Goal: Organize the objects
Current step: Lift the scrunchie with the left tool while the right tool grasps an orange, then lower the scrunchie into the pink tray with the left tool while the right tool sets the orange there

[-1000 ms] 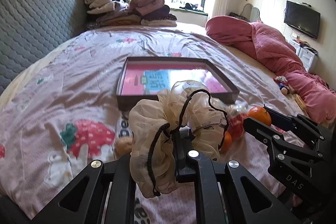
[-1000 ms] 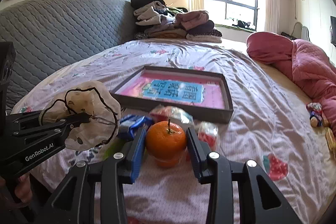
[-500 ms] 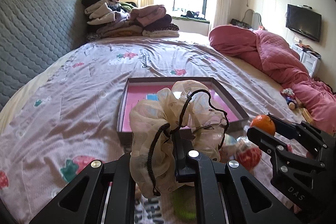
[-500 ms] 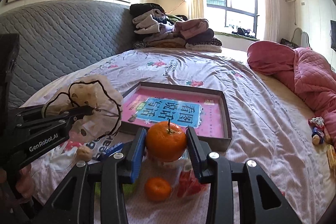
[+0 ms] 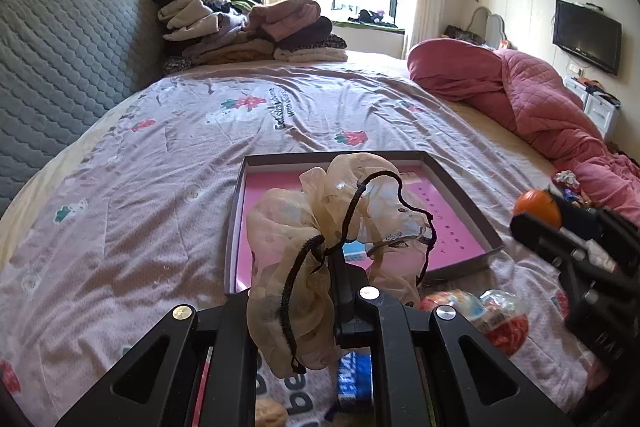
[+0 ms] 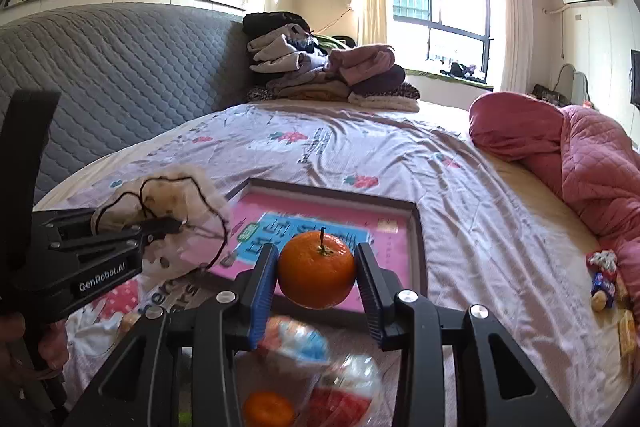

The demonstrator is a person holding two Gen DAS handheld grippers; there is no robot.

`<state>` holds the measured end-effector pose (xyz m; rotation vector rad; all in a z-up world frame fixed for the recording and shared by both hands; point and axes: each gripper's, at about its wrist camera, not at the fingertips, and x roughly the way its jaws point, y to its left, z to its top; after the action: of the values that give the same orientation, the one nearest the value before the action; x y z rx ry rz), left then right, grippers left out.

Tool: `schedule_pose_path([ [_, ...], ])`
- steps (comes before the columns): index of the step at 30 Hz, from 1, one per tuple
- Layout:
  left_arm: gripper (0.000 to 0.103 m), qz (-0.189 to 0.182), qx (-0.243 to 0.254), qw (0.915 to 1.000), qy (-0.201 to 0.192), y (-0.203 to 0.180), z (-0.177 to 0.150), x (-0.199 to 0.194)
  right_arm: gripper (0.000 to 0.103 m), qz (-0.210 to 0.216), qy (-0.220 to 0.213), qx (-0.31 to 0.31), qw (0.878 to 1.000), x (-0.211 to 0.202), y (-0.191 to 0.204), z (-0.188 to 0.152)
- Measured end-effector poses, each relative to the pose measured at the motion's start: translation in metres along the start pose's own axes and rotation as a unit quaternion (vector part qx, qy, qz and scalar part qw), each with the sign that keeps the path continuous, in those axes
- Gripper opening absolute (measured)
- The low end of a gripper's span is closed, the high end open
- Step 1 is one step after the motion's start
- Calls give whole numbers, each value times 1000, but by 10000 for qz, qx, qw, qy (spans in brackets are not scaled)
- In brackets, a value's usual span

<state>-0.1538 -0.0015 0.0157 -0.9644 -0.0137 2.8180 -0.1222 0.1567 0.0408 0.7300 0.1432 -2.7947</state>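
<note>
Above the shallow dark-rimmed box with the pink printed lining (image 6: 416, 227), which lies flat on the strawberry-print lilac bedsheet (image 5: 160, 155), both tools hang clear of the bed. Over the box's near left part, the left gripper (image 5: 336, 267) has its jaws closed on a sheer cream fabric scrunchie edged with black trim (image 5: 320, 227), whose ruffles drape over the fingers. Over the box's near edge, the right gripper (image 6: 316, 275) has its jaws clamped on the sides of a round orange mandarin with a short stem (image 6: 317, 275), stem upward. Just in front of the box, on the sheet, lie clear-wrapped red and blue snacks (image 6: 320, 367) and a second small mandarin (image 6: 268, 409). Beyond the box, a stack of folded clothes (image 6: 320, 75) sits by the grey quilted headboard (image 6: 100, 87); to the box's right lies a bunched pink quilt (image 5: 540, 99).
</note>
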Motion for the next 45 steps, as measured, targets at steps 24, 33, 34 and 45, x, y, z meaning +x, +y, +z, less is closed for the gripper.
schedule_pose_path([
  [24,14,11,-56,9965,828,6,23,98,40,-67,837,151,9964,88,-51,4],
  [33,14,227,-163,9917,1253,16,16,139,40,-137,1398,108,9900,129,-59,-14],
  [34,14,253,-162,9911,1299,17,15,143,40,-122,1452,87,9893,132,-59,-16],
  [45,24,292,-281,9875,1523,23,8,162,40,-137,1715,160,9850,151,-63,-31],
])
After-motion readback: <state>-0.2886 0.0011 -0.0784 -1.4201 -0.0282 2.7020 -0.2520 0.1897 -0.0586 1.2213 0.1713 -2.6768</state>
